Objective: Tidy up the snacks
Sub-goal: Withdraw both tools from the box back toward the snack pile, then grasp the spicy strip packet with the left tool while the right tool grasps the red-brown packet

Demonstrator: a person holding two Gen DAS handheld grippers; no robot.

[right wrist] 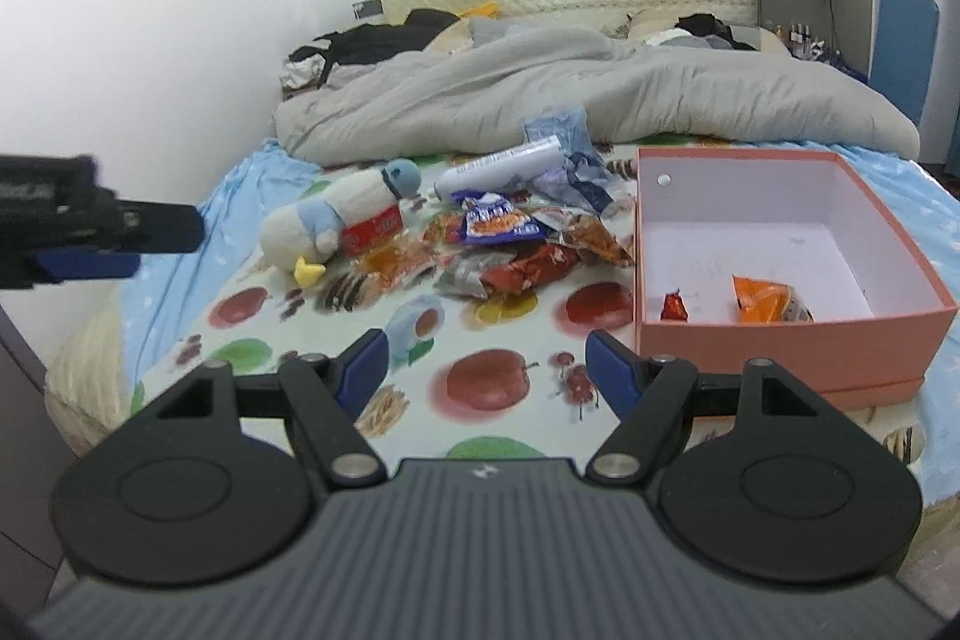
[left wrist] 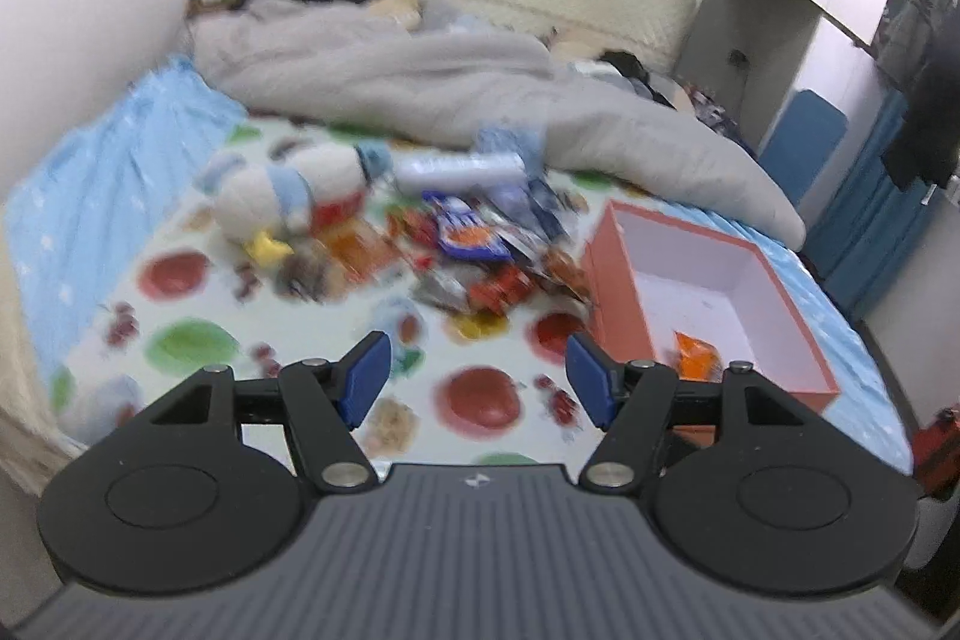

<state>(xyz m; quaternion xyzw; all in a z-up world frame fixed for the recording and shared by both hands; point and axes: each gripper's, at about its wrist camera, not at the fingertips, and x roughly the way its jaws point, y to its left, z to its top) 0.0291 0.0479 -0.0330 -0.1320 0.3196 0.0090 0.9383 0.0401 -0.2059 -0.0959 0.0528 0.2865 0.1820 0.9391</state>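
Right gripper [right wrist: 483,370] open, plush duck [right wrist: 336,226] beside snack pile [right wrist: 510,244]

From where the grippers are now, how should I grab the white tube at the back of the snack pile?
Grip the white tube across its middle, coming from above. It lies flat and tilted, near end beside the wrappers.
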